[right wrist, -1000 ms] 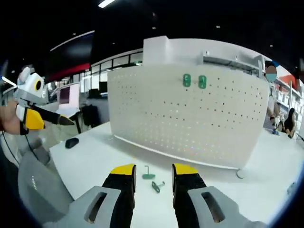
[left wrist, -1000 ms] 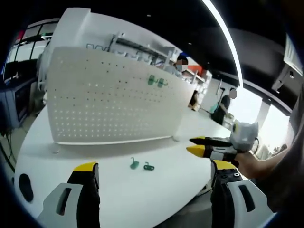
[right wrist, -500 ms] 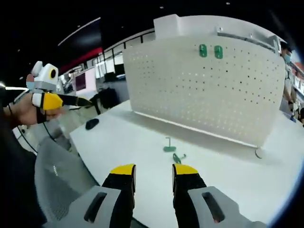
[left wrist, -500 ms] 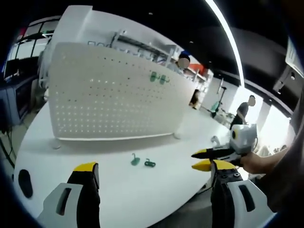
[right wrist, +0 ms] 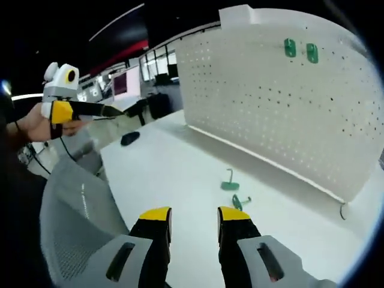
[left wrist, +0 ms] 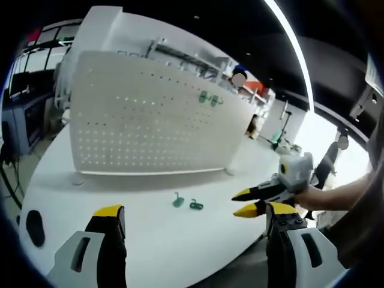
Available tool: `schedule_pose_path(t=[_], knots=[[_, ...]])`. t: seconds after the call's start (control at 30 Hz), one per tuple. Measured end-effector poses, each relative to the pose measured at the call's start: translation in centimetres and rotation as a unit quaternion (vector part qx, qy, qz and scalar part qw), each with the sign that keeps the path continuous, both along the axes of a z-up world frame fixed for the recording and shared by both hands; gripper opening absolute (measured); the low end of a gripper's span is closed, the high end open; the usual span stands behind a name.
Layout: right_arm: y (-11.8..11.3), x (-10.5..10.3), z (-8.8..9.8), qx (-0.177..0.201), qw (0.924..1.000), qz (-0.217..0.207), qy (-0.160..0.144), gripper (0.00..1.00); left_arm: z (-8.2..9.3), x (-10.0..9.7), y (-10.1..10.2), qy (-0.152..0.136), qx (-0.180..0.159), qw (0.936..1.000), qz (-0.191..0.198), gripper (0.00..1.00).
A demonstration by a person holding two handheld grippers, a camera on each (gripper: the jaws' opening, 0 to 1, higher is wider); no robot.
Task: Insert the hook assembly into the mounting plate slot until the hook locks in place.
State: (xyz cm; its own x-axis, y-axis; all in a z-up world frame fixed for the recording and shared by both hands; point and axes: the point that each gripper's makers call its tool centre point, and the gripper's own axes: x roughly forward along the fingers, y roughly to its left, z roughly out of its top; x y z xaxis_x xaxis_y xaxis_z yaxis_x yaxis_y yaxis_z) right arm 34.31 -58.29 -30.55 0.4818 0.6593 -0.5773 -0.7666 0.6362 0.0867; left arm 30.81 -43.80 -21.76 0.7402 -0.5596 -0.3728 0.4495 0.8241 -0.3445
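White pegboard (left wrist: 150,129) (right wrist: 282,102): upright on white table (left wrist: 144,240) (right wrist: 174,174); two green hooks (right wrist: 300,50) (left wrist: 209,98) mounted near its top edge.
Loose green hooks (left wrist: 186,202) (right wrist: 234,191): two, lying on the table before the board, at 12 o'clock of each gripper's jaws.
Left gripper (left wrist: 192,219) (right wrist: 117,110): jaws apart, empty.
Right gripper (right wrist: 194,217) (left wrist: 243,201): jaws apart, empty.
Black mouse (right wrist: 129,138): on the table's edge.

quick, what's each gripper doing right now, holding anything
Left gripper: open, holding nothing.
Right gripper: open, holding nothing; both green hooks lie on the table.
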Motion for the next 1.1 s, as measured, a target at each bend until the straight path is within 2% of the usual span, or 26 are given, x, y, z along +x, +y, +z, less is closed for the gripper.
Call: schedule_pose_path(t=[0.33, 0.67, 1.1], knots=[[2.1, 3.3, -2.5, -0.029, 0.9983, 0.050, 0.010, 0.30, -0.5, 0.4, 0.7, 0.009, 0.001, 0.9999, 0.007, 0.99], [3.8, 7.3, -4.5, -0.032, 0.9977, 0.054, 0.025, 0.29, -1.2, 1.1, 1.3, 0.022, 0.005, 0.9997, 0.013, 0.99], [5.0, 10.6, -7.7, -0.054, 0.9956, 0.058, 0.050, 0.29, -1.9, 1.9, 2.1, 0.035, 0.006, 0.9991, 0.025, 0.99]])
